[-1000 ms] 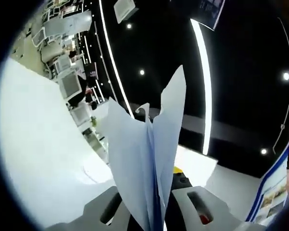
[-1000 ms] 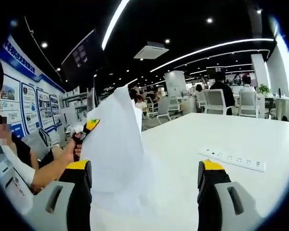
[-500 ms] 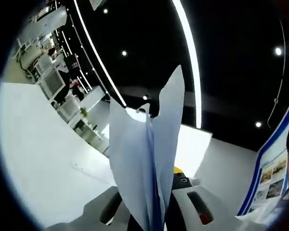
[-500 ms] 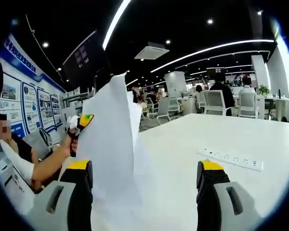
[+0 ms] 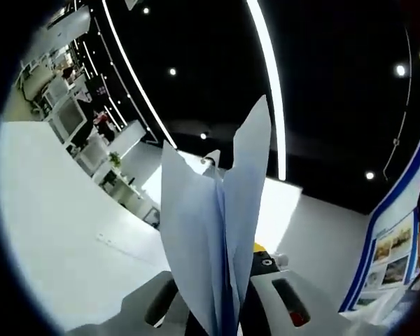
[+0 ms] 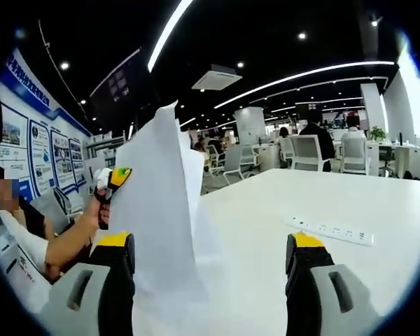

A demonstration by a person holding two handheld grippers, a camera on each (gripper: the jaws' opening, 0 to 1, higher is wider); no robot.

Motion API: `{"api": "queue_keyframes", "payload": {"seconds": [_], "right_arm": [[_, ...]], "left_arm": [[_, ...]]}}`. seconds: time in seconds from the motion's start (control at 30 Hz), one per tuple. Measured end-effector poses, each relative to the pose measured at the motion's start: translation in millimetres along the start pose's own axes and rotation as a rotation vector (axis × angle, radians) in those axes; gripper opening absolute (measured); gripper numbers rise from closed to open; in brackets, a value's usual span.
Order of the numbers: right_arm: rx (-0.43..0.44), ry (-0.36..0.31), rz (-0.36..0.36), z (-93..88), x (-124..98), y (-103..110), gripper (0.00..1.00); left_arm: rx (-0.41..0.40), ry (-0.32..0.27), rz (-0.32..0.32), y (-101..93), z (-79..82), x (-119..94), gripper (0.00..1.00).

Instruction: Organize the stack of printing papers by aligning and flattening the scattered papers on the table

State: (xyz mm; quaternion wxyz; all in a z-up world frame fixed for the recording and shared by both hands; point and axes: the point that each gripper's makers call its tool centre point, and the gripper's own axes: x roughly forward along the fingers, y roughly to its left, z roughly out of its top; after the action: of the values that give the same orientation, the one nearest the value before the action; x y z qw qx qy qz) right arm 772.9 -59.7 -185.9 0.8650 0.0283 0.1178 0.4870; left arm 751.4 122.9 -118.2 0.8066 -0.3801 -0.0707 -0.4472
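A stack of white printing papers (image 5: 213, 231) stands upright between the jaws of my left gripper (image 5: 224, 311), which is shut on its lower edge; the sheets fan apart at the top. In the right gripper view the same papers (image 6: 157, 210) stand on edge over the white table (image 6: 350, 280), pinched by the left gripper (image 6: 119, 176) in a person's hand (image 6: 91, 213). My right gripper (image 6: 210, 269) is open, its yellow-tipped jaws wide apart. The sheets rise just inside its left jaw without being held by it.
A white power strip (image 6: 329, 229) lies on the table to the right of the papers. Office chairs (image 6: 311, 150) and seated people line the far edge. A wall with blue posters (image 6: 45, 157) runs along the left.
The papers in the left gripper have come slightly more upright and taller in the right gripper view. The left view has swung a little. The right gripper stays open.
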Motion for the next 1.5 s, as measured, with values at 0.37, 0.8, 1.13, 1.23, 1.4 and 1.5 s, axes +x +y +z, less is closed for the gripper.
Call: {"api": "queue_keyframes", "payload": {"seconds": [0.37,0.8,1.13,1.23,1.4,1.5], "right_arm": [[0.014,0.003,-0.011,-7.5,-4,7,0.84],[0.030,0.005,-0.029,-17.6,-22,-2,0.85],[0.024,-0.021,-0.017,-13.2,-27,-3,0.85],[0.015,-0.019,0.000,-14.8,-25,0,0.85],[0.016,-0.011,0.024,-22.9,-20,5,0.85],[0.016,-0.012,0.027,-23.7,-20,5,0.85]], "left_arm": [[-0.005,0.018,-0.048,-12.9,-7.0,2,0.06],[-0.032,0.060,-0.078,-16.5,-30.2,25,0.06],[0.002,0.104,-0.095,-25.9,-38.6,33,0.06],[0.012,0.108,-0.103,-27.3,-39.1,33,0.06],[0.005,0.118,-0.114,-29.0,-43.9,32,0.06],[0.009,0.126,-0.112,-29.0,-47.6,30,0.06]]}}
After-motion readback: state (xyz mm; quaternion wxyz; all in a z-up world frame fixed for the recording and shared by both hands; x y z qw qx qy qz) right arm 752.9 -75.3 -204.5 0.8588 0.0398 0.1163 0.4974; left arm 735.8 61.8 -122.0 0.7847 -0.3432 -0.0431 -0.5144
